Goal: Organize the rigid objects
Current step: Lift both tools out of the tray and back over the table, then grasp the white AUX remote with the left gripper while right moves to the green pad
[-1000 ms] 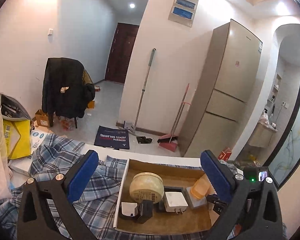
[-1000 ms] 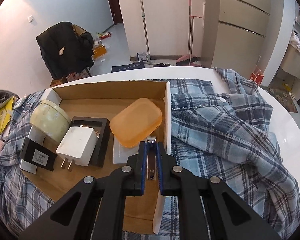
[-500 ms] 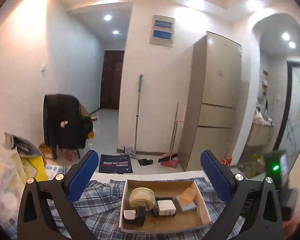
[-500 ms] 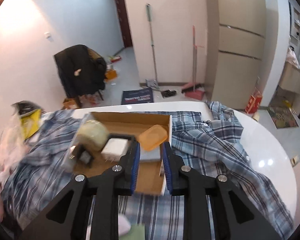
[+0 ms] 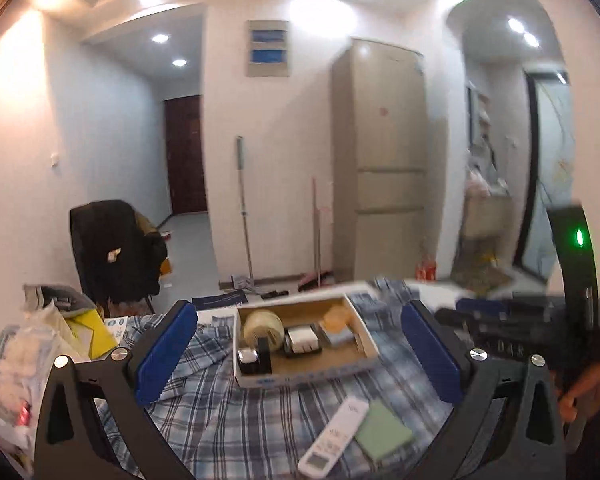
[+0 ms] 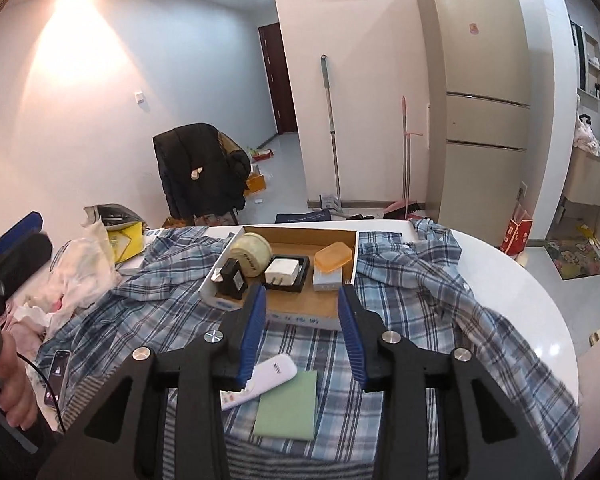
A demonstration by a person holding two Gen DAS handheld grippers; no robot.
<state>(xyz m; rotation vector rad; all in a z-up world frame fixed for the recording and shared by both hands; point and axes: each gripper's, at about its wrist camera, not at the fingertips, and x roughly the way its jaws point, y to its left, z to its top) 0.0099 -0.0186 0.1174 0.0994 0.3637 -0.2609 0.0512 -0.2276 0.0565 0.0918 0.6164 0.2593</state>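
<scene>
A cardboard box (image 6: 284,318) lies on a plaid shirt and holds a cream round tin (image 6: 252,254), a white charger (image 6: 282,268), a black adapter (image 6: 232,278) and an orange soap case (image 6: 334,256). The same box (image 5: 362,332) shows in the left wrist view. A white remote (image 6: 260,380) and a green pad (image 6: 290,404) lie in front of the box. My right gripper (image 6: 302,328) hovers above them, short of the box, its jaws opening with nothing between them. My left gripper (image 5: 298,354) stands wide open and holds nothing, well back from the box.
The plaid shirt (image 6: 420,280) covers most of a round white table (image 6: 520,292). A phone (image 6: 58,376) lies at the shirt's left edge. Plastic bags (image 6: 80,268) crowd the table's left side. A hand (image 6: 12,380) holds the left gripper's handle. Behind stand a chair with a jacket and a fridge.
Both grippers have drawn back and risen from the box. The right jaws, shut beside the orange case a second ago, have parted. The remote and green pad have come into view.
</scene>
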